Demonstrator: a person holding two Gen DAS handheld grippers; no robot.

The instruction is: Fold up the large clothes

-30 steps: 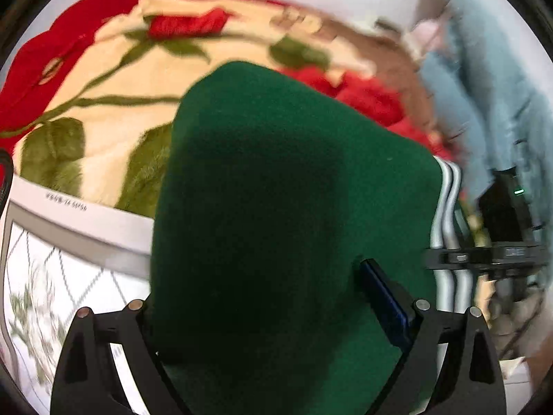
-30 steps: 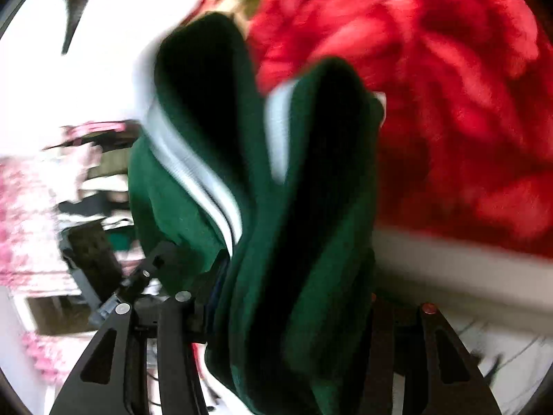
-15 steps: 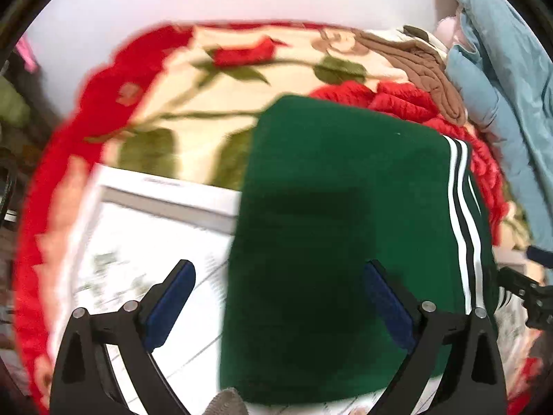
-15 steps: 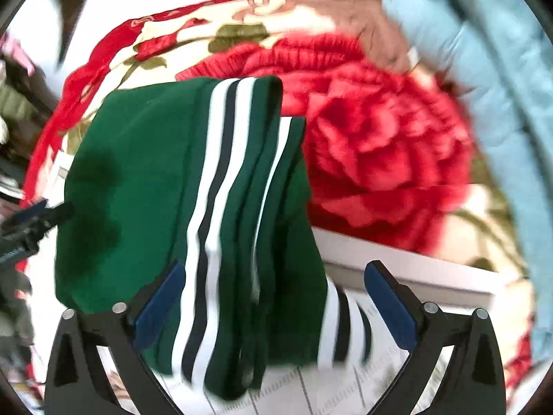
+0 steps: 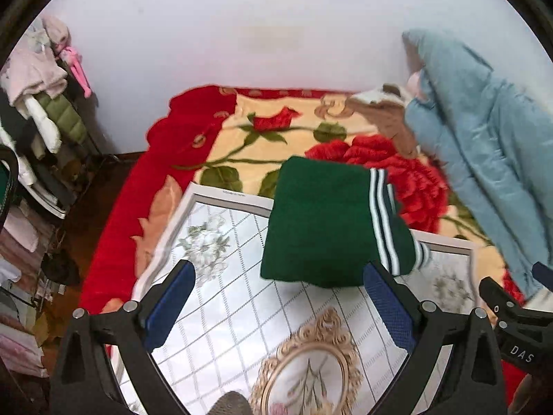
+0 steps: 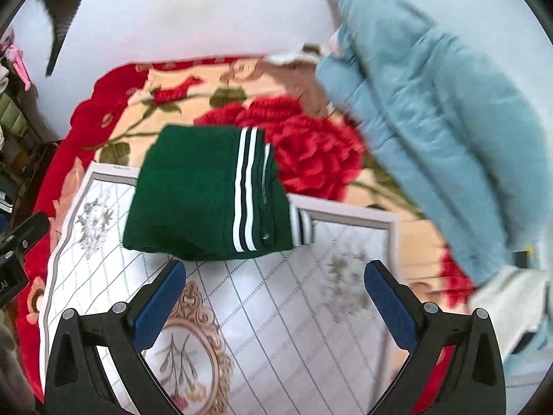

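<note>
Lying folded into a thick rectangular bundle, the green garment (image 5: 325,231) is sitting at the centre of the left wrist view, half on the white floral mat (image 5: 238,297) and half on the red rose blanket (image 5: 193,128) beyond it. In the right wrist view the same garment (image 6: 193,193) is occupying the centre left, its white stripes running down the right-hand side of the bundle and a striped cuff poking out at the lower right corner.

The left gripper (image 5: 276,302) is hovering at the bottom of its frame with jaws spread wide; nothing is sitting between the blue pads (image 5: 169,306), and they are standing clear of the fabric, with the right pad's tip overlapping the bundle's near edge in the picture only. The right gripper (image 6: 274,302) is likewise gaping fully apart at the bottom of its frame, pads (image 6: 389,306) empty and apart from the garment, which is lying just above them in the picture.

A pale blue padded coat (image 5: 484,145) is draping down the right side of both views, partly blurred in the right wrist view. Brown fabric (image 5: 387,114) is lying beside it at the upper right of the blanket. A rack of clothes (image 5: 38,79) is standing at the far left of the left wrist view. A gilt oval motif (image 5: 311,370) is showing on the mat at bottom centre.
</note>
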